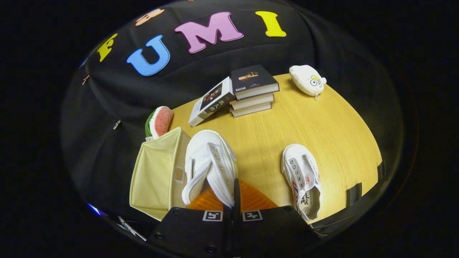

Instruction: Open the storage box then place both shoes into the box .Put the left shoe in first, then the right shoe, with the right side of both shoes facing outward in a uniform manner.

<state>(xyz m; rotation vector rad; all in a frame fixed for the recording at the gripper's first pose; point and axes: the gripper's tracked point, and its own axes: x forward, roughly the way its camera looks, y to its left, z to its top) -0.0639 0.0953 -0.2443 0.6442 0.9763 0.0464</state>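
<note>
Canvas, white and soft, fills the claw (pixel 233 200): its orange ribbed fingers (pixel 251 199) are clenched on a lace-less sneaker (pixel 211 165) with metal eyelets, held over the bench's (pixel 322 125) near edge beside the cream fabric storage box (pixel 154 179), whose top is open. Its mate, the second sneaker (pixel 303 179), lies flat on the yellow wood-grain bench, printed insole showing. Far back sit stacked books (pixel 252 91), one leaning book (pixel 211 102), a white plush pouch (pixel 307 80), and a watermelon-slice toy (pixel 159 122).
</note>
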